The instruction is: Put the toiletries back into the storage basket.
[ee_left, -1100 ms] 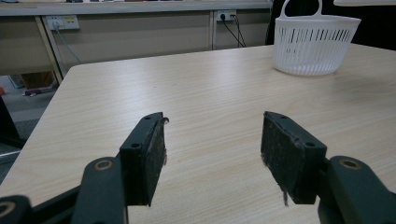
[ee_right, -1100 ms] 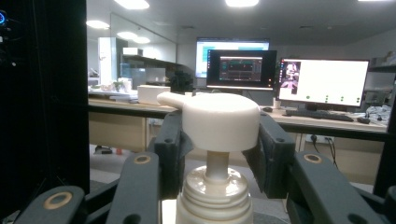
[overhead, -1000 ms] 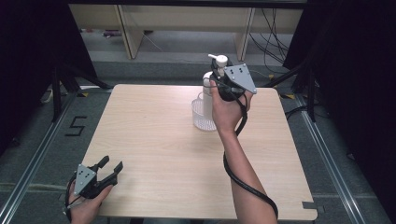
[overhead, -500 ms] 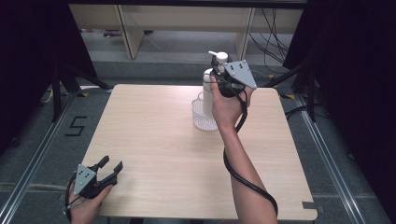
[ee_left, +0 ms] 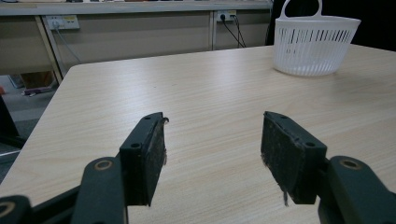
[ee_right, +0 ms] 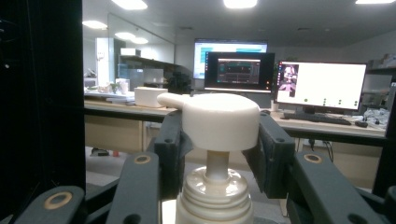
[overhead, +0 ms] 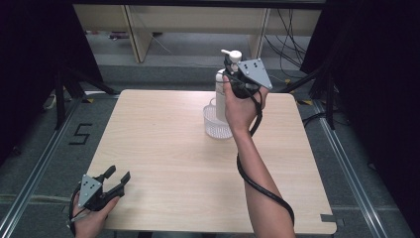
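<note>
Little has shifted since the earlier frames: the right gripper stays raised above the far side of the table, and the left gripper keeps to the near left corner. On the table's far half stands a white basket. Above it, held upright, is a white pump bottle, the right gripper's jaws pinching its pump head from both sides. The left gripper's jaws are spread with nothing between them.
</note>
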Motion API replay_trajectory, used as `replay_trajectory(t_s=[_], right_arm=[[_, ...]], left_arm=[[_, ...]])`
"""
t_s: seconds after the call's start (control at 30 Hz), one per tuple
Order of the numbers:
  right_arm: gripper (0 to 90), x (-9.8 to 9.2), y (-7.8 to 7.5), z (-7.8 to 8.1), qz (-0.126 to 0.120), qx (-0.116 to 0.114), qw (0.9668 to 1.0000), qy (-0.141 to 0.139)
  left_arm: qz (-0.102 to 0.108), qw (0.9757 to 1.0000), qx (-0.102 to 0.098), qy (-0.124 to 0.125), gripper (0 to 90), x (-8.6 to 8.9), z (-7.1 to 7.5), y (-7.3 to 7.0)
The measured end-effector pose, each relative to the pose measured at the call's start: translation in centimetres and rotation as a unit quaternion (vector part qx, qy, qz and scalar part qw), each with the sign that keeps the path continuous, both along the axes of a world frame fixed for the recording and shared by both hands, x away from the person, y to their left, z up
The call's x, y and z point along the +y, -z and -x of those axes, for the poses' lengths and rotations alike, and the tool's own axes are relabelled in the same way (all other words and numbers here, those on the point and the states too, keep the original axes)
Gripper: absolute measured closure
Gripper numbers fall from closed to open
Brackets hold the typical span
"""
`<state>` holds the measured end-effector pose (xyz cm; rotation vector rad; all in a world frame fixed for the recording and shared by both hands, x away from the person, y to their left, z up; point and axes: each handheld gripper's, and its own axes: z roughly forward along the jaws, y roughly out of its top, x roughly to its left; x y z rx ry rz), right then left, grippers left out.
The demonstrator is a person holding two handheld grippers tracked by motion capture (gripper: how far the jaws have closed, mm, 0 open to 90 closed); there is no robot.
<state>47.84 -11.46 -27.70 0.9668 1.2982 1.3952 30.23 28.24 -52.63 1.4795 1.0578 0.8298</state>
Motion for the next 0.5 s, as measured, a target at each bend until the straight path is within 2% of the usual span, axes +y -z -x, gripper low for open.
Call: replay_trajectory(t_s=[0.23, 0.27, 0.43, 0.5], right_arm=[[60.1, 0.1, -0.4, -0.4, 0.0, -0.007, 1.0, 0.0], [60.1, 0.2, -0.4, -0.4, -0.004, 0.001, 1.0, -0.003], [60.1, 0.3, -0.6, -0.9, 0.002, -0.003, 1.0, -0.002], [60.1, 0.5, -0.5, -1.1, -0.004, 0.001, 1.0, -0.005]], left_arm=[[0.0, 1.0, 0.0, 0.0, 39.6, 0.0, 0.0, 0.0], [0.0, 1.0, 0.0, 0.0, 39.6, 0.0, 0.0, 0.0], [0.001, 1.0, 0.001, -0.001, 39.6, 0.0, 0.0, 0.0], [0.001, 1.0, 0.0, 0.0, 39.6, 0.0, 0.0, 0.0]])
